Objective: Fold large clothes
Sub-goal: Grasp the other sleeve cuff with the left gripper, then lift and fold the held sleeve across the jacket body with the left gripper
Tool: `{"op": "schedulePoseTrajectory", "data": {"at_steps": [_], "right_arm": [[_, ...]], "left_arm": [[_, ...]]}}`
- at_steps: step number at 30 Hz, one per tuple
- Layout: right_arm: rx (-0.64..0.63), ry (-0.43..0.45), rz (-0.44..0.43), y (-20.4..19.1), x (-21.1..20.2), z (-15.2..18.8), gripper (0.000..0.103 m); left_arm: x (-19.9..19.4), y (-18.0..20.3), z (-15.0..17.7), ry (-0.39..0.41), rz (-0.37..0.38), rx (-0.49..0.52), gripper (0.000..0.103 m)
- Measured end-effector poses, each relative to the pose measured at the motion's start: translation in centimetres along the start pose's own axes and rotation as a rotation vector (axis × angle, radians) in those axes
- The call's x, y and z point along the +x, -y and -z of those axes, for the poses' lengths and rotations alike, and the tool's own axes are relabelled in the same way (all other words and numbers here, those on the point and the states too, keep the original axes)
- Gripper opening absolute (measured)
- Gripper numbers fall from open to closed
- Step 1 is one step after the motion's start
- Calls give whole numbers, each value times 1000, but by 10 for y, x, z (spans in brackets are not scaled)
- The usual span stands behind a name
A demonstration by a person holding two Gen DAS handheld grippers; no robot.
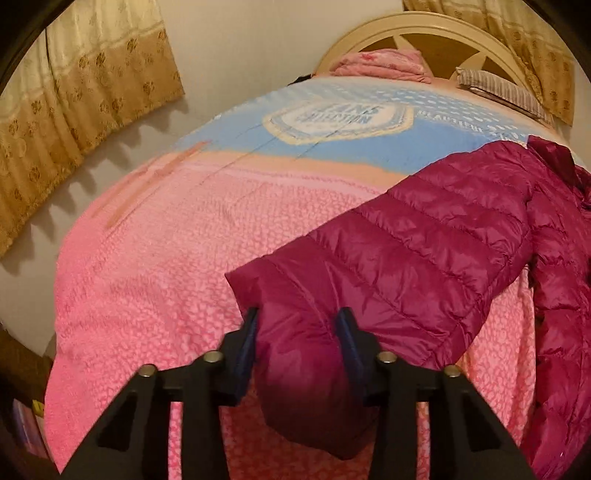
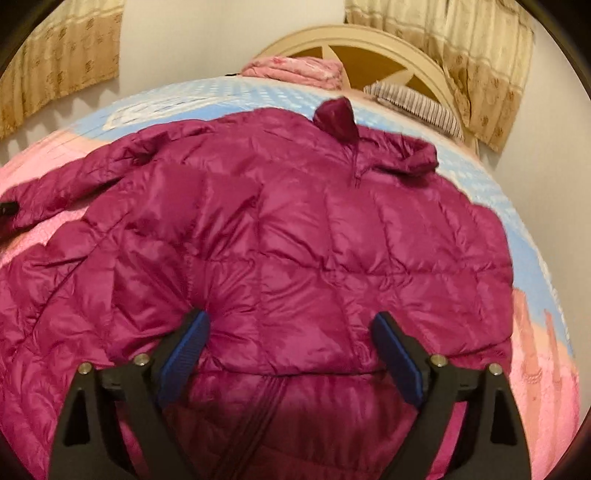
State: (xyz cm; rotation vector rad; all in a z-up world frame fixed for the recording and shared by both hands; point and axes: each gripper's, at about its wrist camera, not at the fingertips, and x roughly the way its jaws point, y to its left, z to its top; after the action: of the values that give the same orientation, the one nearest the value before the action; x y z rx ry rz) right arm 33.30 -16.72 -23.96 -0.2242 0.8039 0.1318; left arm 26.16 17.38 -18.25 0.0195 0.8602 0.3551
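Observation:
A magenta quilted down jacket [image 2: 295,221] lies spread flat on the bed, hood [image 2: 338,116] toward the headboard. Its left sleeve [image 1: 424,236] stretches out across the pink bedcover [image 1: 147,258]. My left gripper [image 1: 298,317] is shut on the sleeve's cuff end, whose fabric bulges between the blue pads. The left gripper shows as a dark spot at the sleeve end [image 2: 7,212] in the right wrist view. Above the jacket's lower body, near the zipper [image 2: 258,417], my right gripper [image 2: 291,319] is open, its jaws wide apart with nothing pinched between them.
The bedcover turns blue with a printed badge [image 1: 332,122] toward the cream headboard [image 1: 424,33]. A folded pink blanket [image 1: 376,61] and a striped pillow [image 1: 498,85] lie there. Gold curtains [image 1: 74,92] hang on the wall to the left and right.

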Motion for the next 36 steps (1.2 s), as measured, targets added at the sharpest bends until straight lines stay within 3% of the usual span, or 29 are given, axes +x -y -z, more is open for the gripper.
{"op": "schedulePoseTrajectory", "data": {"at_steps": [2, 6, 14, 20, 27, 36], "right_arm": [[33, -15, -14, 7, 1, 1, 101], [52, -19, -23, 10, 3, 1, 102], [45, -8, -3, 8, -4, 1, 102], [39, 75, -20, 9, -39, -2, 102], [90, 103, 28, 50, -54, -1, 102], [184, 107, 79, 98, -67, 17, 102]], "left_arm": [[-4, -2, -1, 16, 10, 8, 18], [-12, -11, -10, 43, 22, -17, 10], [-57, -24, -39, 152, 39, -35, 8], [-104, -12, -71, 259, 58, -11, 7], [-154, 55, -95, 409, 34, 104, 7], [-184, 177, -98, 472, 183, 237, 6]]}}
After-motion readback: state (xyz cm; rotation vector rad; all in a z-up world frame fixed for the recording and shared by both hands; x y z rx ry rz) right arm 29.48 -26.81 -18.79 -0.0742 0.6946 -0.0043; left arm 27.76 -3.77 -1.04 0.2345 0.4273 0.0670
